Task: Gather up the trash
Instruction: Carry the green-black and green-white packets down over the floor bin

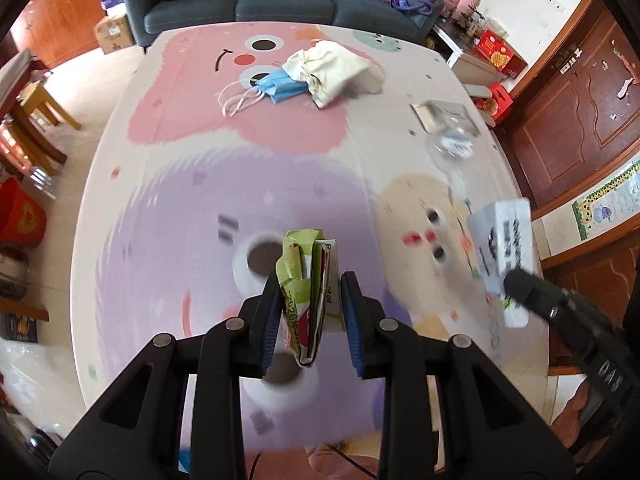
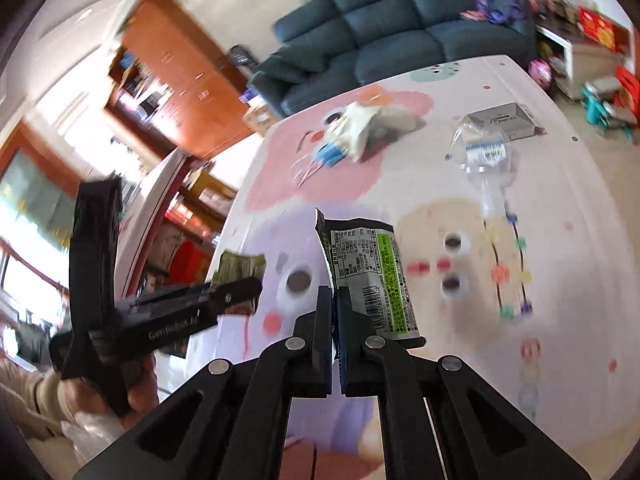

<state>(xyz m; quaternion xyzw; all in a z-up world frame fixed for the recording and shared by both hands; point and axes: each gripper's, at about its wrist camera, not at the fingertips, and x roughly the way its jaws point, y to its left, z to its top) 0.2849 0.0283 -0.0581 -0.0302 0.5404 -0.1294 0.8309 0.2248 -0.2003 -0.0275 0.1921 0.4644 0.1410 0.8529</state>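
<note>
Your left gripper [image 1: 309,300] is matte black plastic with blue pads lining the insides of its jaws, and round silver rivets mark the pivots on its linkage arms. Your right gripper [image 2: 335,312] is built the same: black arms, blue pads, silver rivets. On the left gripper's side you've got white lettering, and there's a beige sleeve [image 2: 28,392] at your wrist.

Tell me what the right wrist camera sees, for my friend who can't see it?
The right hand-held gripper pinches a flat snack wrapper with a barcode above a pastel cartoon play mat. The left hand-held gripper holds a green wrapper, while a crushed plastic bottle, face masks and blue sofa lie beyond.
</note>
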